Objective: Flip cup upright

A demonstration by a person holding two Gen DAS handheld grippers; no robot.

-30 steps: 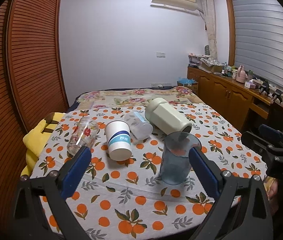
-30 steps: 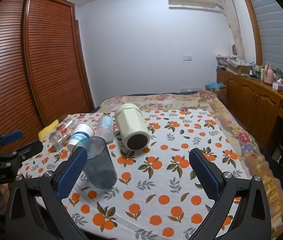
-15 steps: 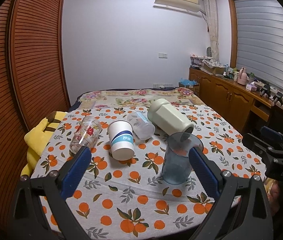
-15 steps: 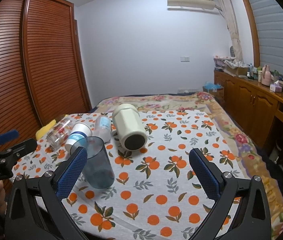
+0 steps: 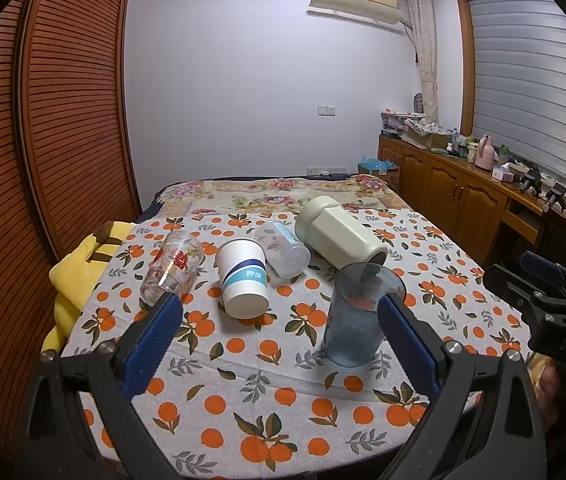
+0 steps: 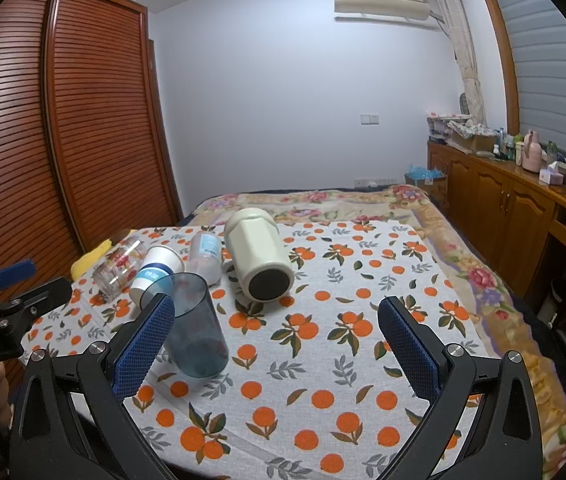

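Note:
A blue translucent cup (image 5: 357,314) stands upright on the orange-print tablecloth (image 5: 267,364); it also shows in the right wrist view (image 6: 197,326). Behind it lie on their sides a cream jug (image 5: 339,238), a clear plastic cup (image 5: 281,248), a white paper cup with a blue band (image 5: 243,276) and a printed glass (image 5: 171,268). My left gripper (image 5: 279,336) is open and empty, back from the cups. My right gripper (image 6: 275,340) is open and empty, with the blue cup by its left finger (image 6: 143,346).
A yellow cloth (image 5: 75,276) hangs at the table's left edge. A slatted wooden wardrobe (image 5: 43,120) stands on the left. A wooden cabinet (image 5: 463,196) with clutter runs along the right wall. A floral bedspread (image 5: 283,196) lies beyond the table.
Both grippers have drawn back and risen a little from the table. The cups have not moved.

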